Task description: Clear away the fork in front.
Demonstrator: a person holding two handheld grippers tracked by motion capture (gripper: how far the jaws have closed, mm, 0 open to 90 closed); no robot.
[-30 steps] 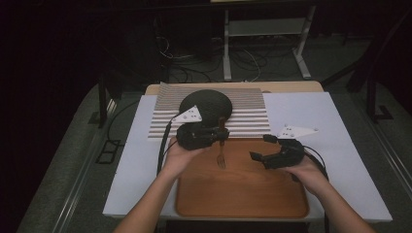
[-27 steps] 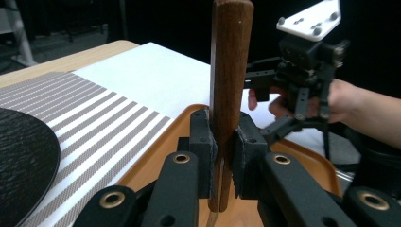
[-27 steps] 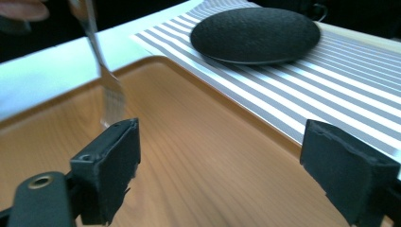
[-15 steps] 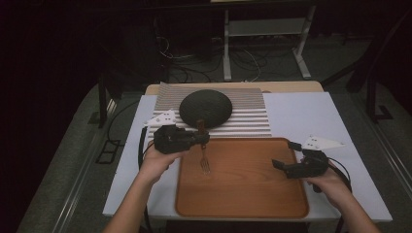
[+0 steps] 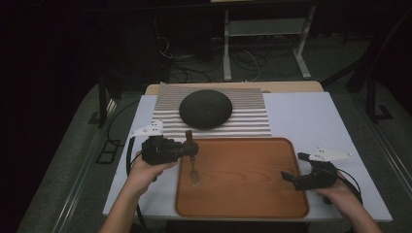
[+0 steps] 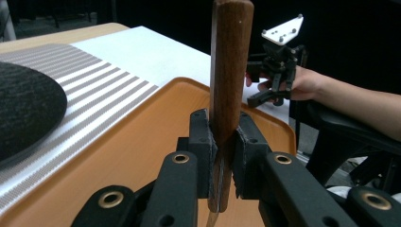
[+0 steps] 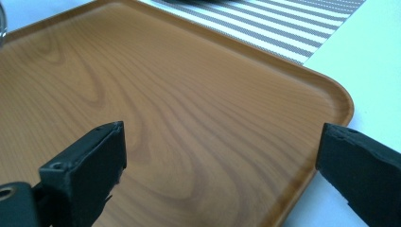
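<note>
Fork (image 5: 193, 162) in hand, the left gripper (image 5: 190, 149) has its fingers (image 6: 204, 142) clenched on the brown wooden handle, which stands upright between the pads in the left gripper view while the metal end hangs below them. From the high view the fork's tines point down toward the near-left part of the wooden tray (image 5: 243, 206), just inside its left rim; whether the tips touch the tray surface cannot be told. The tray lies on a white desk (image 5: 311, 116), with a striped placemat (image 5: 252, 119) beyond its far edge and a dark round domed object (image 5: 205, 108) resting on that mat. The right gripper (image 5: 297, 167) sits at the tray's right edge, held by the person's right hand (image 5: 340, 194) over the desk, well apart from the fork. Its fingers (image 7: 85, 165) are released and have just been opening, standing wide with nothing between them; the right gripper view looks across bare tray wood toward the rounded far corner, with the striped mat and white desk past the rim.
</note>
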